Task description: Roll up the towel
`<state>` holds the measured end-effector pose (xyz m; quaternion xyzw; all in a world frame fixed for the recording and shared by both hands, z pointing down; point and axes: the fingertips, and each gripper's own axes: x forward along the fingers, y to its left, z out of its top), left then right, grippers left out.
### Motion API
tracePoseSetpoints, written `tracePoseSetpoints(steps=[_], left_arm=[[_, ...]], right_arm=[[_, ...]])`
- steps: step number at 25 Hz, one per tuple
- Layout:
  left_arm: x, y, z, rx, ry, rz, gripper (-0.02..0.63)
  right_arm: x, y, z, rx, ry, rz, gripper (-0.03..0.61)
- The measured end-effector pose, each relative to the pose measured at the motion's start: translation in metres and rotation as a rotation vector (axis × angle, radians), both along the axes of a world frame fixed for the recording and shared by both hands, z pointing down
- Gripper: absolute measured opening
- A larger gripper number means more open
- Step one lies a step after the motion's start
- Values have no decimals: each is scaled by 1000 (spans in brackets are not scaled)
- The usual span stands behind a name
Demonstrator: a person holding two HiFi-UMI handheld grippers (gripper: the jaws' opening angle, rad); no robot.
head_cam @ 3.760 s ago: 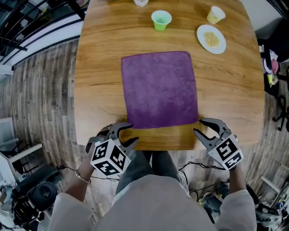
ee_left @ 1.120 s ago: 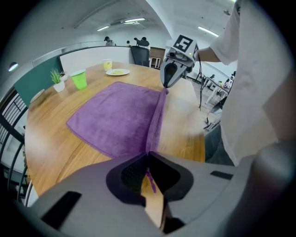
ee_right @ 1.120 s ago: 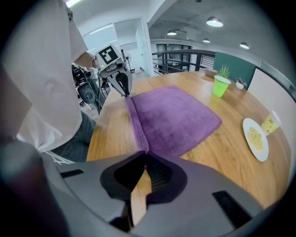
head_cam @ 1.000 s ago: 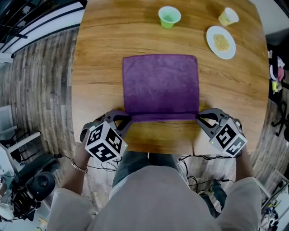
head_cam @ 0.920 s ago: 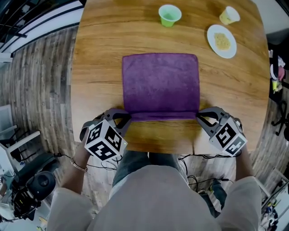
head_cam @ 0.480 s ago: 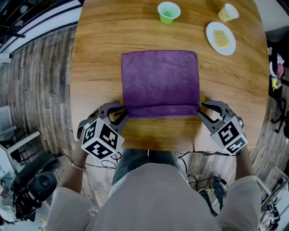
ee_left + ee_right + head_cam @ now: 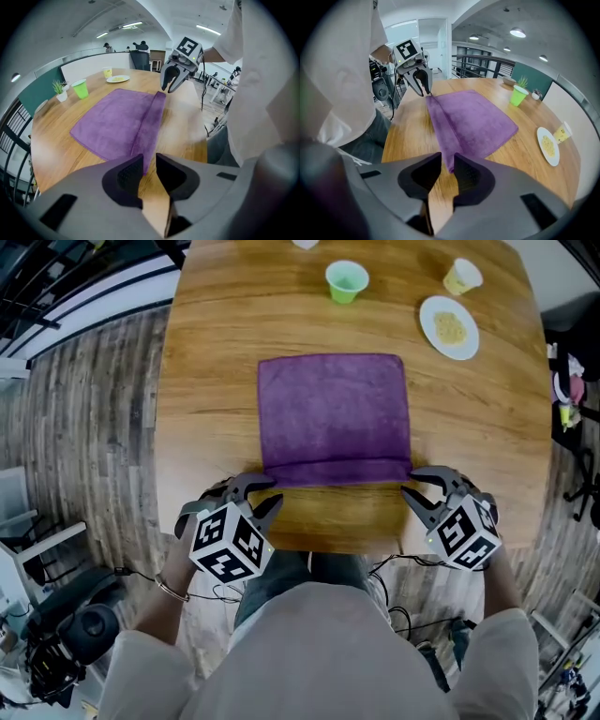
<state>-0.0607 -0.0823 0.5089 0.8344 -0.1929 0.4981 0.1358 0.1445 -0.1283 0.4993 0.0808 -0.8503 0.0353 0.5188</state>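
A purple towel (image 7: 335,409) lies flat on the wooden table (image 7: 206,381), its near edge turned over into a narrow folded strip (image 7: 337,471). My left gripper (image 7: 261,501) sits just off the strip's near left corner. Its jaws have just been opening and stand slightly open, with nothing between them (image 7: 149,161). My right gripper (image 7: 419,487) sits off the near right corner. Its jaws opened, then narrowed a little, and a slim empty gap remains (image 7: 447,166). Each gripper view shows the towel (image 7: 119,124) (image 7: 471,119) and the other gripper beyond it.
A green cup (image 7: 347,280), a small yellow cup (image 7: 461,276) and a white plate of food (image 7: 449,326) stand at the table's far side. A small potted plant (image 7: 58,89) is beside the green cup. The table's near edge runs just behind both grippers.
The towel's near edge, flat at first, is now folded over. Both grippers, shut at the fold's corners a second ago, have let go and drawn back slightly towards the person.
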Motion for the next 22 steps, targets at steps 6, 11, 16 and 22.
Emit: tracePoseSetpoints(steps=[6,11,16,22], left_arm=[[0,1,13,23,-47,45,91],[-1,-1,22,27,-75,69,89],[-1,-2,27,39,-97,86,81],[-1,-7,27,43,-89,48,42]], right_arm=[[-3,5,17,3,35,-71,77],[-1,4,27,11,52,-92,75],[1,4,33,42,76,-121,61],[2,1,33,61,69,-116,20]])
